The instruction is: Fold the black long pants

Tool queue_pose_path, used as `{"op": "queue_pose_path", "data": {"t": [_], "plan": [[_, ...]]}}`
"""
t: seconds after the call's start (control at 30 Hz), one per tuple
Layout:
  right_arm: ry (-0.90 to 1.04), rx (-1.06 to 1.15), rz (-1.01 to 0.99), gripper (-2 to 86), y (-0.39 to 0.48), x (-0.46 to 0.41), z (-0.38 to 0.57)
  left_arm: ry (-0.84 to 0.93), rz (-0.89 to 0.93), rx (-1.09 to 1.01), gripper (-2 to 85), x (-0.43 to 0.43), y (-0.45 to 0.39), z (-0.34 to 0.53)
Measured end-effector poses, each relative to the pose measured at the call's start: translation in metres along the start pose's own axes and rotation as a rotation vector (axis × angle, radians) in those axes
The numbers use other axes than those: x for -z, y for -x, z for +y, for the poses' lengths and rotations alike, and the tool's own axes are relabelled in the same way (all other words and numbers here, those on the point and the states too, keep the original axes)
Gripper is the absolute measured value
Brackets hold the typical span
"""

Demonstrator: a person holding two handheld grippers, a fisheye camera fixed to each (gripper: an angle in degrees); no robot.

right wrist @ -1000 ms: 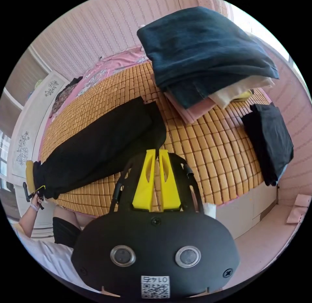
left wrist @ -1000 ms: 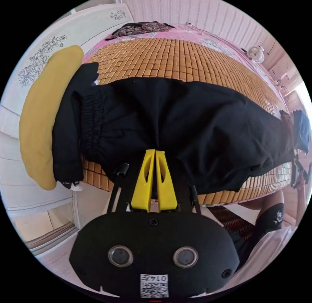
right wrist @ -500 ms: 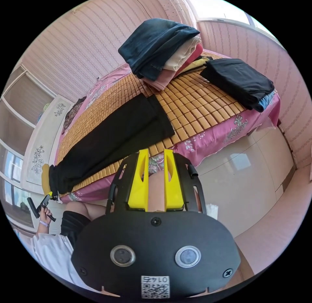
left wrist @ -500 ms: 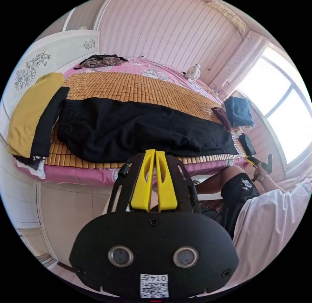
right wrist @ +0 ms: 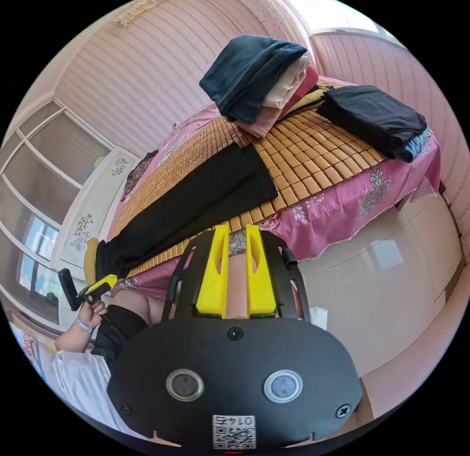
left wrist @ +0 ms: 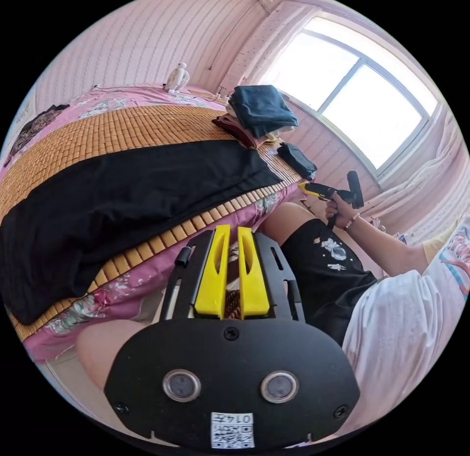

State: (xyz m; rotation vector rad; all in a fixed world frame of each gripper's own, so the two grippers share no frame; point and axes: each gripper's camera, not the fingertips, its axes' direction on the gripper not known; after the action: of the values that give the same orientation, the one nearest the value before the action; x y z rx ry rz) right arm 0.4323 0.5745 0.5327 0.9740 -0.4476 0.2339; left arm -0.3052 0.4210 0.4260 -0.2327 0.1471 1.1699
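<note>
Bed point(right wrist: 342, 201) with bamboo mat, black long pants point(left wrist: 122, 191) laid flat. Both hand-held grippers off it, empty: left hand-held gripper point(left wrist: 230, 230) slightly parted, right hand-held gripper point(right wrist: 237, 228) slightly wider.

Left tongs point(left wrist: 229, 230) slightly parted, right tongs point(right wrist: 235, 229) parted, both empty, held in hands

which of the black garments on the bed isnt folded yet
The black long pants, laid out full length along the mat. The other black garment is a compact folded bundle near the bed's corner.
</note>
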Motion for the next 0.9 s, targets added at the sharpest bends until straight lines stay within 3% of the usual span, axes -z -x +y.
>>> {"op": "queue_pose_path", "data": {"t": [0.23, 0.47, 0.63, 0.7, 0.83, 0.9], "plan": [[-0.044, 0.057, 0.088, 7.6, -0.004, -0.008, -0.067, 0.125, 0.029, -0.136, 4.9, -0.052, -0.032, -0.055], [0.081, 0.032, 0.031, 9.9, -0.032, -0.067, -0.128, 0.2, -0.009, -0.248, 6.1, -0.101, -0.049, -0.143], [0.219, 0.012, -0.009, 2.9, -0.048, -0.092, -0.163, 0.227, -0.015, -0.292, 6.3, -0.136, -0.058, -0.192], [0.254, 0.011, -0.059, 1.6, -0.05, -0.083, -0.173, 0.232, 0.002, -0.296, 6.3, -0.152, -0.061, -0.211], [0.091, -0.218, -0.486, 1.1, -0.087, -0.026, -0.176, 0.198, 0.016, -0.297, 6.1, -0.161, -0.068, -0.236], [0.059, -0.275, -0.439, 1.4, -0.105, -0.013, -0.169, 0.172, 0.017, -0.299, 5.4, -0.164, -0.072, -0.247]]}}
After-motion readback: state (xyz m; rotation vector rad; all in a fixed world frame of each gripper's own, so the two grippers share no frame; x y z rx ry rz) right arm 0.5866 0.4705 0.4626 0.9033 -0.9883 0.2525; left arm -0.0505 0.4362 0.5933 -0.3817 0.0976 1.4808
